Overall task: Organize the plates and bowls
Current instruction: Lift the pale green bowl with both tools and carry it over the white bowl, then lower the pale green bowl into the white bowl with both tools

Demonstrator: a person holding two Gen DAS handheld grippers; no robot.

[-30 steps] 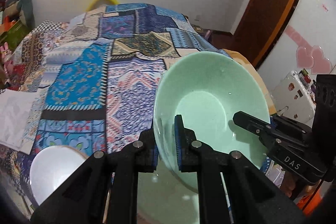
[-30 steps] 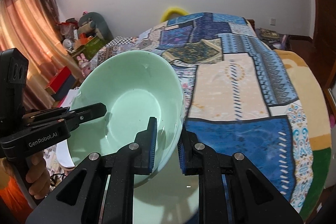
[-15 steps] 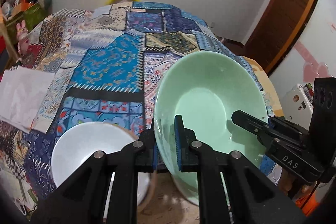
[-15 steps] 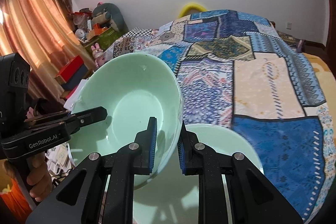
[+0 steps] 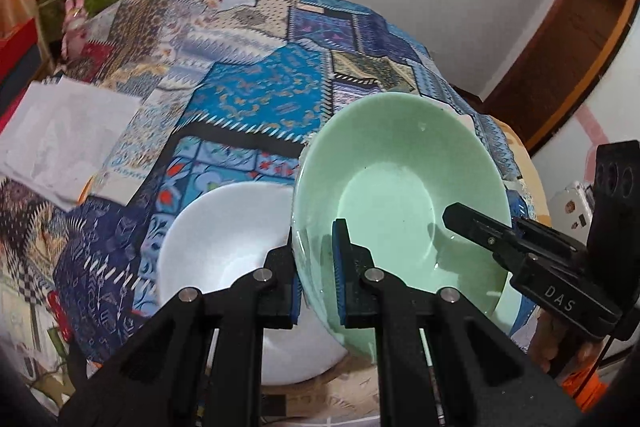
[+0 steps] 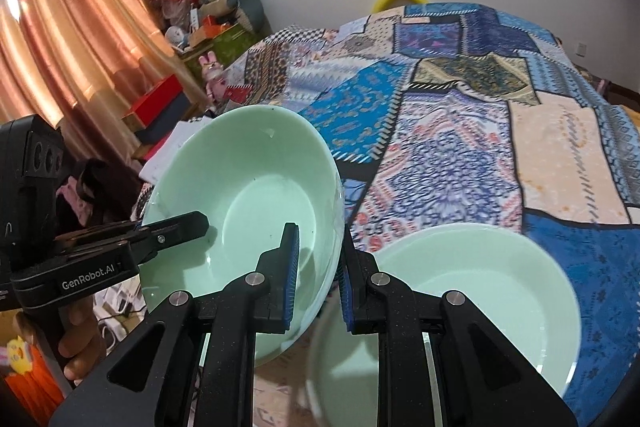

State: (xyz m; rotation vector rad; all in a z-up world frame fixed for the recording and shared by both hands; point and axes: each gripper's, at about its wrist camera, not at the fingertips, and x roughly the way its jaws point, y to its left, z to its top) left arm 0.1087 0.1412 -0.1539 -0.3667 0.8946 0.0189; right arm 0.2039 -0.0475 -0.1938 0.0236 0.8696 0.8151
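Note:
A mint green bowl (image 5: 400,187) is held in the air between both grippers, tilted. My left gripper (image 5: 316,267) is shut on its left rim; my right gripper (image 6: 318,275) is shut on its right rim, and the bowl shows in the right wrist view too (image 6: 256,195). Each gripper is visible from the other view: the right one (image 5: 520,251), the left one (image 6: 120,247). Below, a white bowl (image 5: 224,247) sits on the patchwork cloth to the left. A second mint green bowl (image 6: 480,291) sits to the right.
The patchwork cloth (image 6: 460,115) covers a wide surface stretching away. White paper (image 5: 60,135) lies at its left edge. Boxes and toys (image 6: 192,27) are stacked by the curtain at the left. A wooden door frame (image 5: 568,39) stands at the right.
Both grippers have carried the green bowl up and back. The white bowl and the second green bowl have come into fuller view beneath it.

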